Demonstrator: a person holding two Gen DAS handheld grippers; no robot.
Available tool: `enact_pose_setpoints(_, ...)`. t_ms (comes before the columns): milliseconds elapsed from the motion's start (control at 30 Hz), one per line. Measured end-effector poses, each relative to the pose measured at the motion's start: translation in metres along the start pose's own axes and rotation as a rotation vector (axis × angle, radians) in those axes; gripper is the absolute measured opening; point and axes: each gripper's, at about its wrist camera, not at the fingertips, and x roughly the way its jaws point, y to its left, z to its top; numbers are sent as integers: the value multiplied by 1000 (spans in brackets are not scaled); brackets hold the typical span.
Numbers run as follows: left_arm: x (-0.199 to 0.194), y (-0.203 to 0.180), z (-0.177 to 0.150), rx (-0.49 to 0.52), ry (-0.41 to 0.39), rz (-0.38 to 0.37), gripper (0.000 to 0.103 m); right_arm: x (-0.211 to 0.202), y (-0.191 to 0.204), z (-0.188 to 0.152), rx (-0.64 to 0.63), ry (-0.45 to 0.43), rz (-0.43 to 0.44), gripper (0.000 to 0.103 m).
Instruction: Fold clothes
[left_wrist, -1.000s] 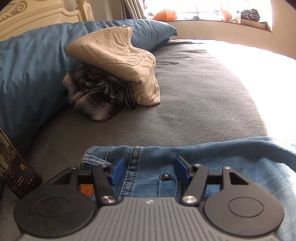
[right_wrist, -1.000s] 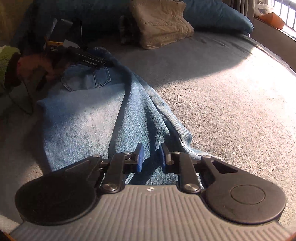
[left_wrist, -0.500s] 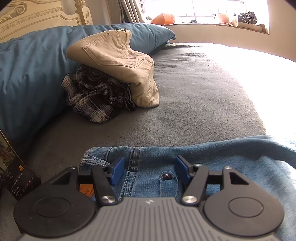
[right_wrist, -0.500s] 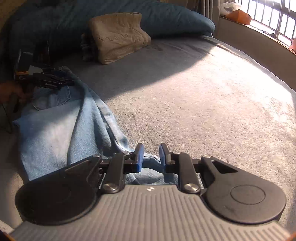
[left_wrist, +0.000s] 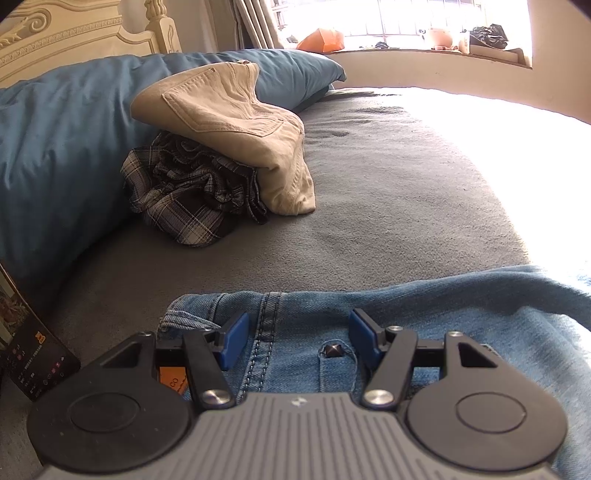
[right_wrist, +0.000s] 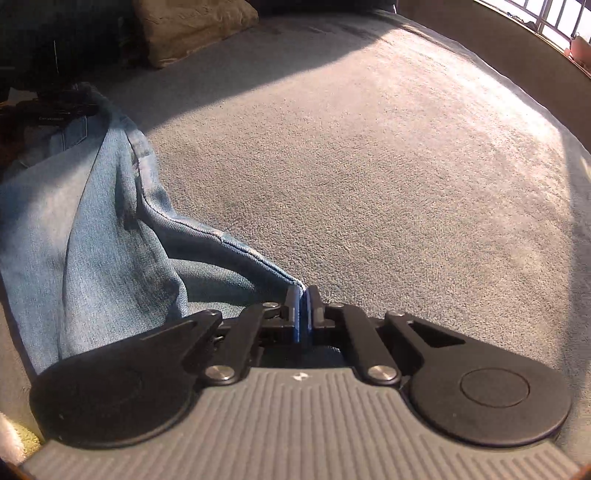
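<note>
Between my right gripper's (right_wrist: 303, 310) clenched pads sits the hem edge of the jeans (right_wrist: 85, 236), near the bed's (right_wrist: 369, 147) front edge. My left gripper (left_wrist: 298, 338) stands released over the waistband, which lies flat by the bed's left edge. If I lift now, that thin pinch may slip, or the unpinned waist may drag. Only the left view shows the khaki trousers (left_wrist: 229, 122) on the plaid shirt (left_wrist: 184, 199).

Bedroom in a home. A bed with a grey cover (left_wrist: 388, 192) and a carved cream headboard (left_wrist: 74, 37) carries blue pillows (left_wrist: 55, 147), khaki trousers (left_wrist: 229, 122), a plaid shirt (left_wrist: 184, 199) and jeans (left_wrist: 461, 314), below a barred window (left_wrist: 388, 18).
</note>
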Motion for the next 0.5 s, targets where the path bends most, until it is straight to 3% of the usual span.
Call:
enact_pose_setpoints(133, 0, 0, 1, 4, 2, -4, 63, 0, -20, -12, 104, 10, -4, 1)
enact_pose_setpoints(333, 1, 1, 0, 6, 0, -8, 63, 16, -18, -16, 150, 28, -22, 2)
enact_pose_setpoints(400, 1, 1, 0, 5, -2, -8, 63, 4, -26, -17, 212, -13, -15, 7)
enact_pose_setpoints(467, 1, 1, 0, 5, -3, -9, 63, -14, -37, -21, 295, -75, -8, 24)
enact_pose_setpoints(500, 1, 1, 0, 5, -3, -10, 63, -27, -46, -24, 350, -114, -24, 25)
